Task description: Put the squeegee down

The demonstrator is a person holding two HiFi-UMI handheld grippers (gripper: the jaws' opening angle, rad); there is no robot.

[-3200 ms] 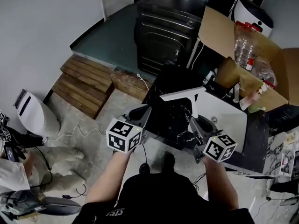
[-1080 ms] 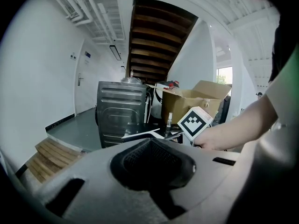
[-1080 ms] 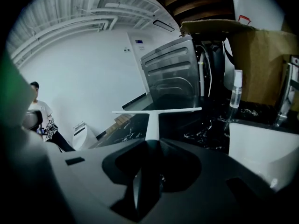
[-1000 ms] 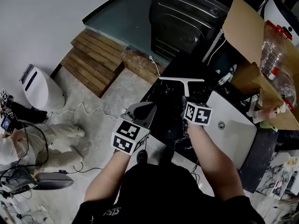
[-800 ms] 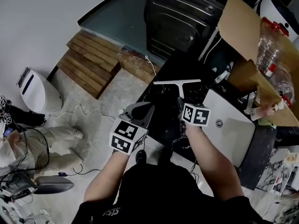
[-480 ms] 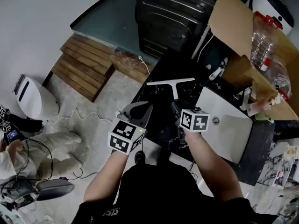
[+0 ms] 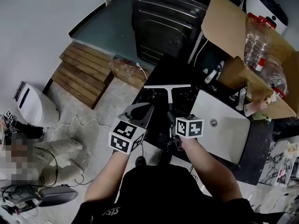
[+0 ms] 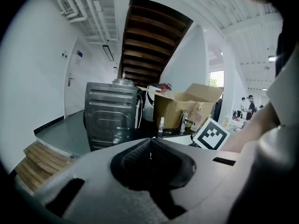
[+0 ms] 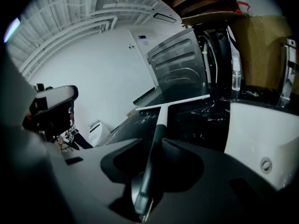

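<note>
- Biggest worry here: snagging the handle (image 9: 148,171) while backing the right gripper (image 7: 172,118) out, and dragging the squeegee (image 7: 167,91) along or swinging it toward the countertop's (image 7: 180,76) left edge. Blade's left tip already close to that edge, with only floor below.
- Likely cause: jaws spread but not wide, having just narrowed a bit, with the handle's end between them and little slack on either side. Looks loose, not pinched.
- Also possible: levering the handle up by lifting before clearing it, then a clatter back onto the stone.
- Squeegee itself: lying flat on the black countertop, white blade (image 7: 167,86) across the far end, handle running straight back toward the near edge and into the right gripper's gap, white sink (image 7: 229,134) just beside it on the right.
- Left gripper (image 7: 140,110): pressed together on nothing, hovering near the countertop's left edge, off to the handle's left and not touching it, so probably no trouble from there.
</note>
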